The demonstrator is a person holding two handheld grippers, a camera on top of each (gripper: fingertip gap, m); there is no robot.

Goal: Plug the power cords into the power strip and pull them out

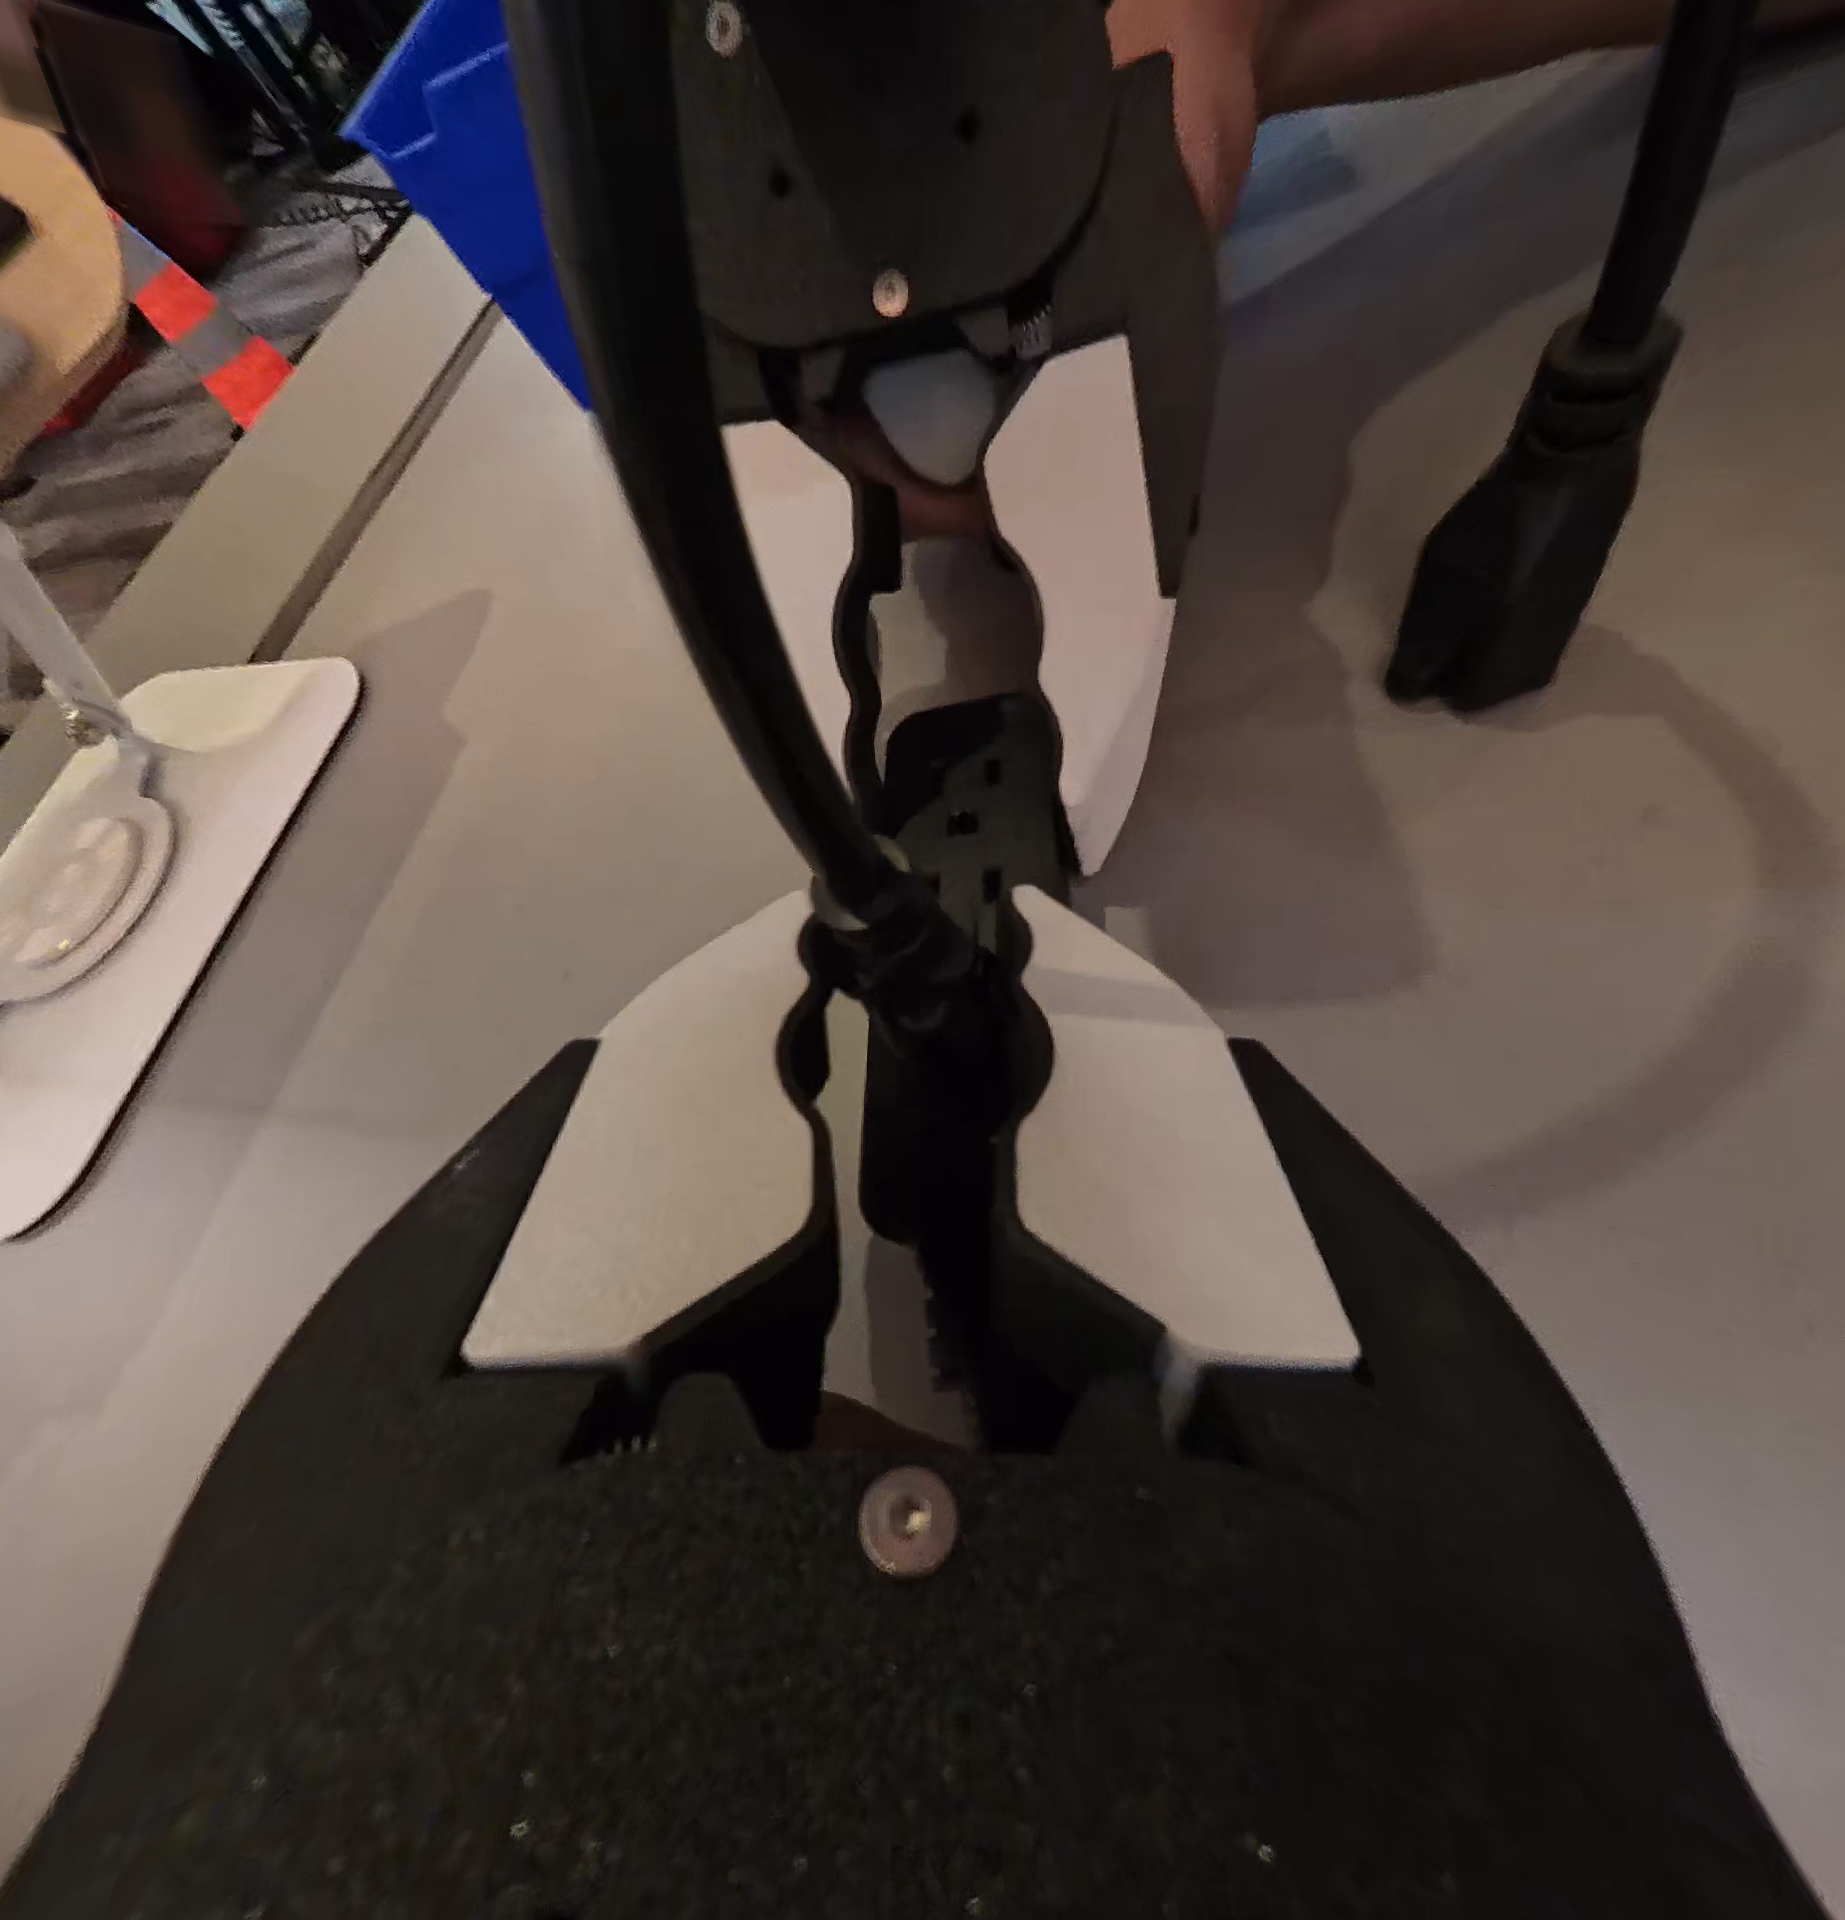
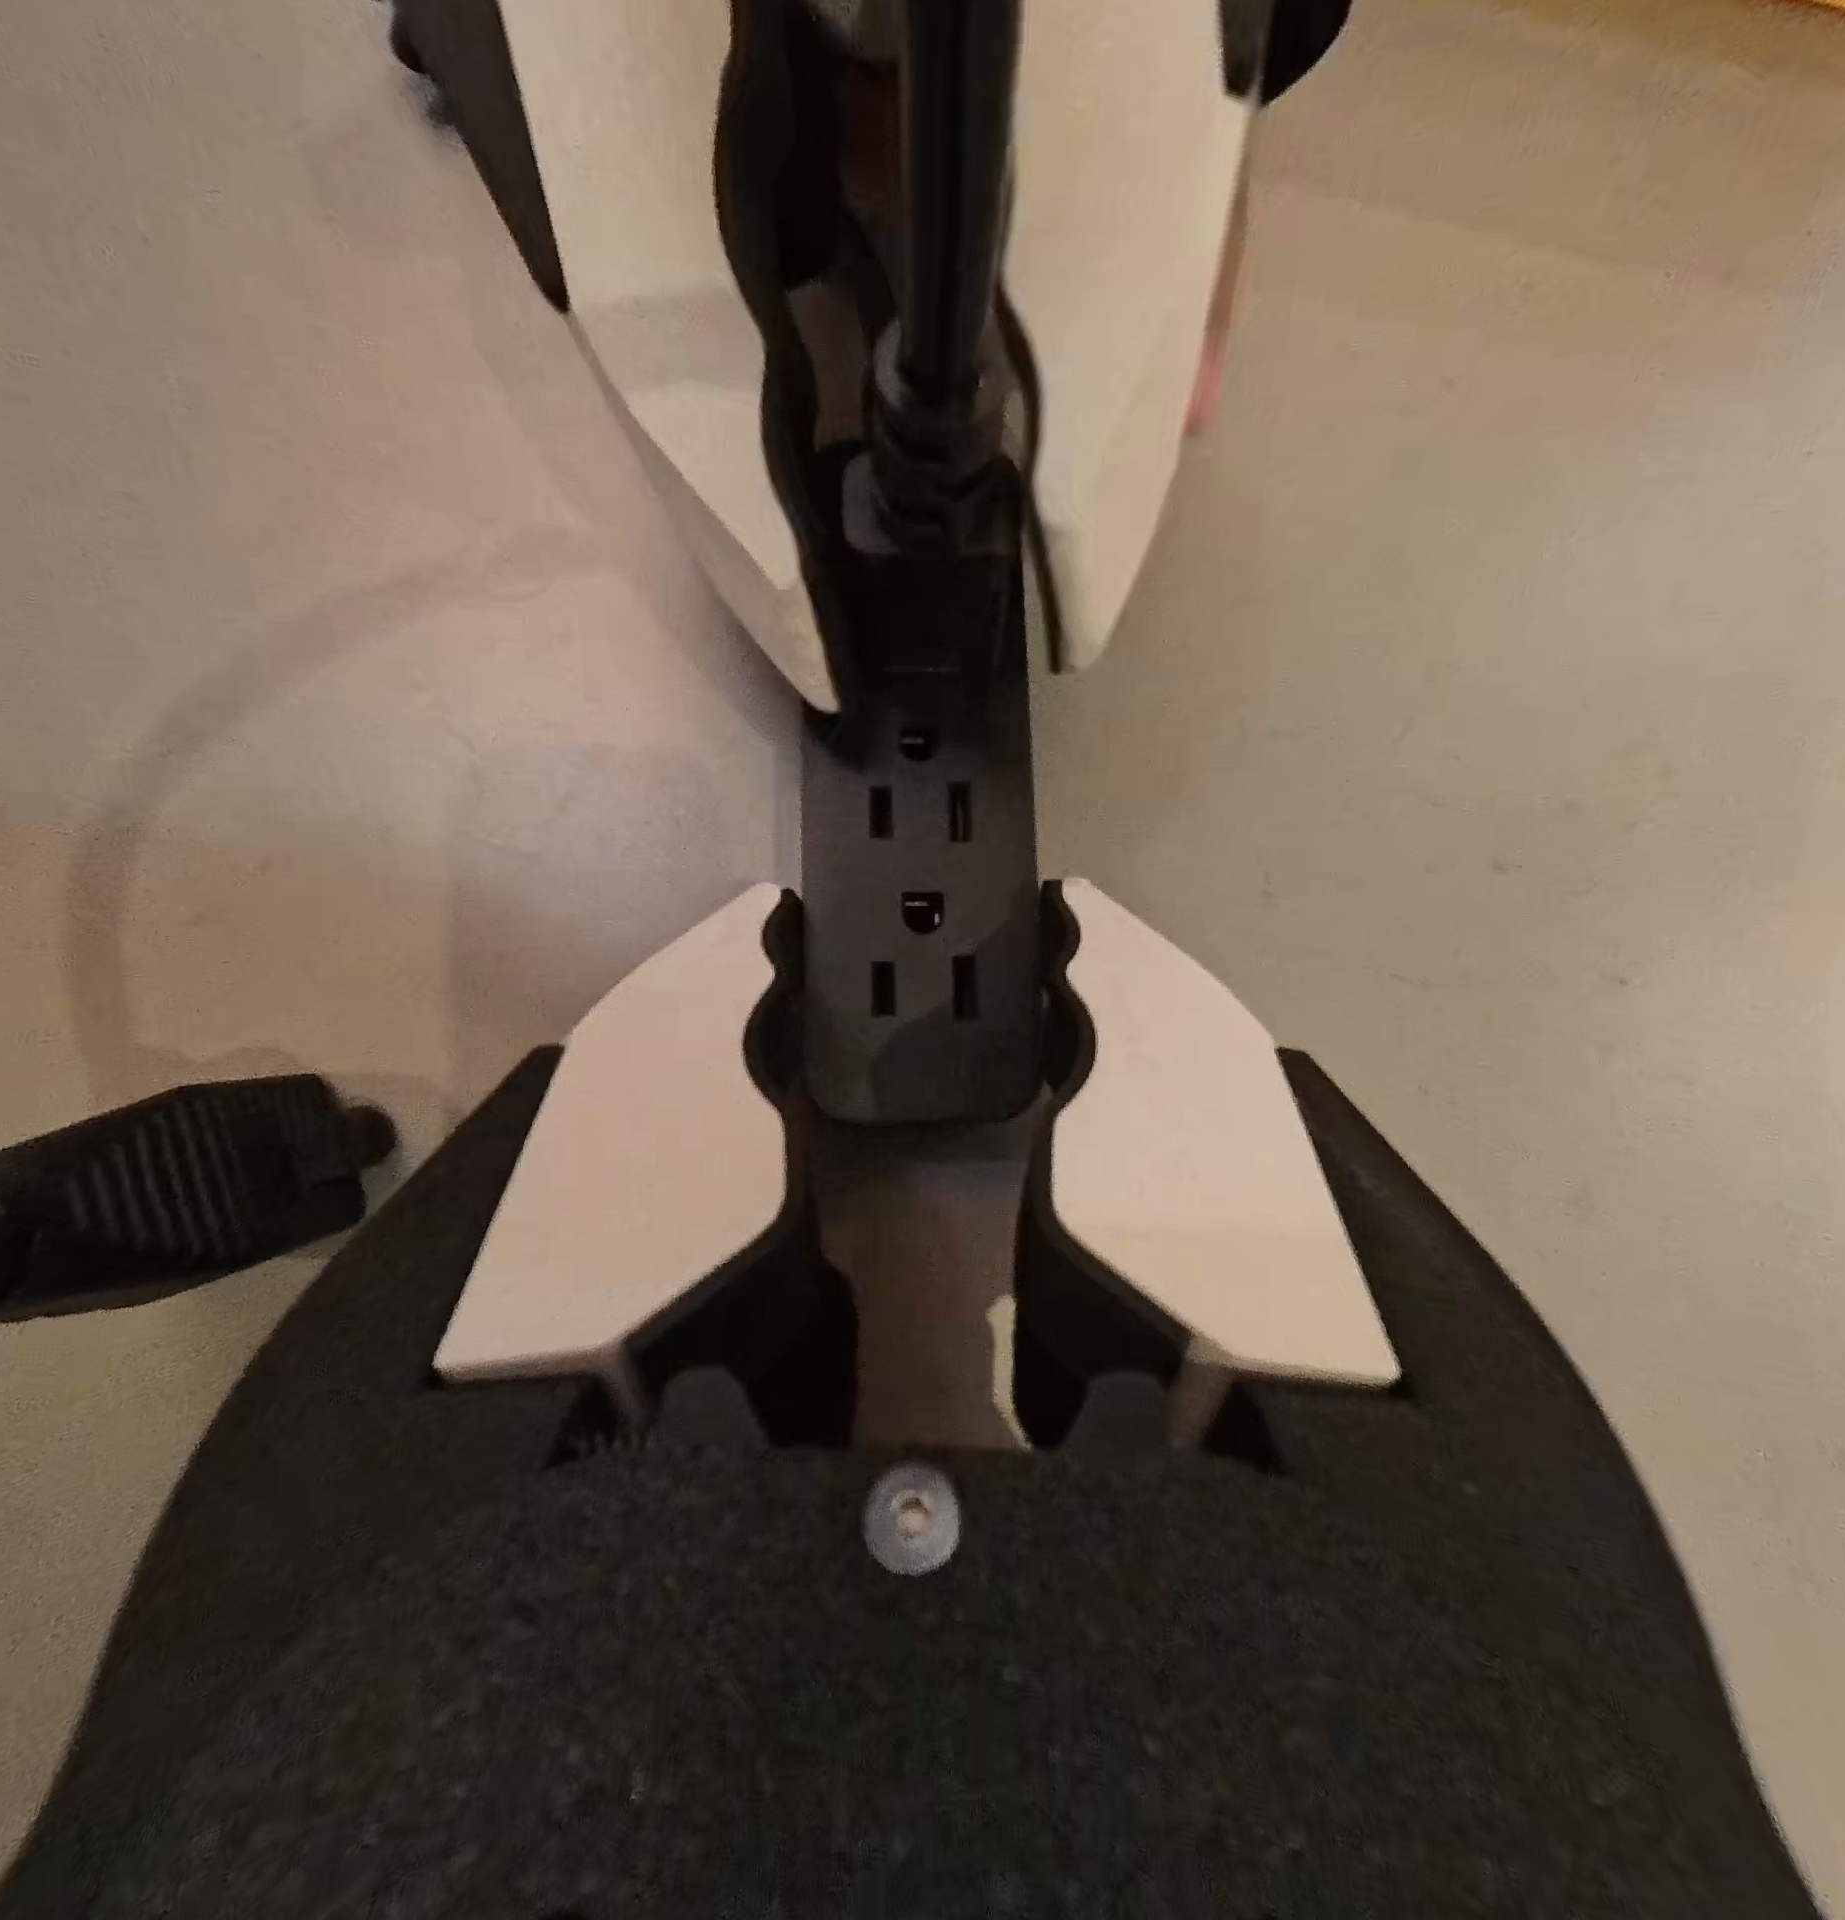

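My left gripper (image 1: 913, 935) is shut on a black plug (image 1: 928, 1049) whose cord (image 1: 669, 416) arcs up and away. The plug sits at the near end of the black power strip (image 1: 970, 800). In the right wrist view the plug (image 2: 918, 592) stands on the strip's far outlet, with the left gripper (image 2: 939, 665) around it; I cannot tell how deep it is seated. My right gripper (image 2: 918, 935) is shut on the power strip (image 2: 918, 862) at its other end, and two outlets show empty. A second black plug (image 1: 1510, 540) lies loose on the table, also in the right wrist view (image 2: 170, 1195).
A white tray (image 1: 222, 935) with a metal fitting lies at the table's left edge. A blue bin (image 1: 461, 187) stands beyond the table. A person's hand (image 1: 1240, 94) holds the right gripper (image 1: 944, 623). The second plug's cord (image 1: 1676, 156) rises at the right. My hands' fingertips stand some 4 cm from each other.
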